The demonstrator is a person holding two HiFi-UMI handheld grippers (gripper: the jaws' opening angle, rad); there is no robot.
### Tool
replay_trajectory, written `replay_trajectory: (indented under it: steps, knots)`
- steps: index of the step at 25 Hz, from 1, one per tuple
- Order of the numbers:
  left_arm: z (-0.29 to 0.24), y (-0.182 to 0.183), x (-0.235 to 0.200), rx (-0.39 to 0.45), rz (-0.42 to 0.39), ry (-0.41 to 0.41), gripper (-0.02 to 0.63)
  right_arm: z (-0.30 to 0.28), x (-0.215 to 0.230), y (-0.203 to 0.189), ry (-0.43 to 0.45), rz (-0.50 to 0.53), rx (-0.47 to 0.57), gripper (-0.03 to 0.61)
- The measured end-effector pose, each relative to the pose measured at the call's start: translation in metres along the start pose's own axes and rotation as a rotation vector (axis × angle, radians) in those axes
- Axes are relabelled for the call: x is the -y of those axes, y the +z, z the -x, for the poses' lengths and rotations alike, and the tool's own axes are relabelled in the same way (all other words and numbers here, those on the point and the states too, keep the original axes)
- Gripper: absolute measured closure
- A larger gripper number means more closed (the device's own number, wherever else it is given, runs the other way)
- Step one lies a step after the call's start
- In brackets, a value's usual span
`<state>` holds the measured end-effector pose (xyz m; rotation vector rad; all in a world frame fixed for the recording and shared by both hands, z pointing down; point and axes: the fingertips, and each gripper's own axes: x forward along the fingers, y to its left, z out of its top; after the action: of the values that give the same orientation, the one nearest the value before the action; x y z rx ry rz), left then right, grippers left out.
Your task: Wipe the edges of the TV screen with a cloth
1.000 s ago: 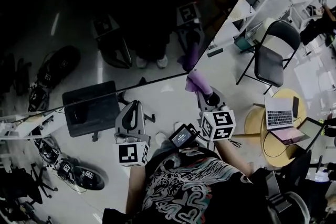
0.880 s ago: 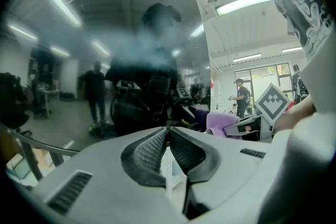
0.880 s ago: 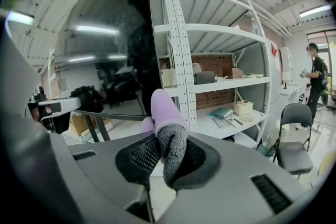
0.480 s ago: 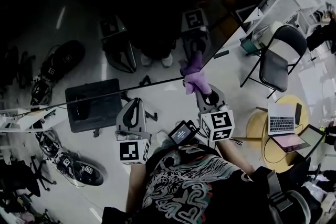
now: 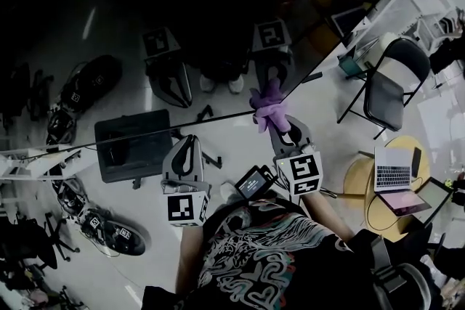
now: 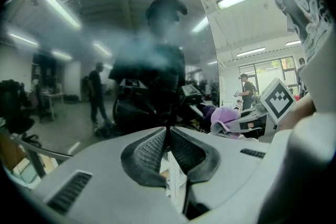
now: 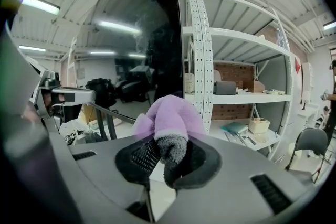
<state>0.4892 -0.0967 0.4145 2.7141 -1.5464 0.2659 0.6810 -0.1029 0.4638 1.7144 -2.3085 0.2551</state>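
**Purple cloth sitting on the corner of the TV screen**

The right tool [image 7: 168, 157] is pinching a purple cloth [image 7: 168, 118]. A fluffy wad pokes out past the tips, with a grey bit squeezed between the pads. In the head view the cloth is right at the corner of the TV screen [image 5: 145, 25], where the edge nearest the person meets the side edge, and it looks like it's up against the screen there. The left tool [image 6: 168, 136] has its jaws pressed together with nothing between them. It hangs just off that near edge, close to the right tool but apart from it. The screen's dark and glossy and mirrors both tools and the ceiling lights. Past the side edge there's a white shelf rack [image 7: 236, 34], a black folding chair [image 5: 389, 83] and an open laptop [image 5: 392, 169].
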Motion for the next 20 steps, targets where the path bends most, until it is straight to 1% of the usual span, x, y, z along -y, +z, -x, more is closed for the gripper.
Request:
replay_trajectory:
  steps: [6,13,20]
  knots:
    - [-0.005,-0.001,-0.006,0.003,0.008,0.016,0.581,-0.007,-0.005,0.004,0.038,0.013,0.005,0.491]
    - [-0.008,-0.005,-0.006,-0.019,0.016,0.020,0.581,-0.012,-0.010,0.007,0.083,0.014,0.014,0.491]
    - [-0.004,-0.006,-0.004,-0.023,0.020,0.033,0.581,-0.011,-0.015,0.010,0.109,0.023,0.022,0.491]
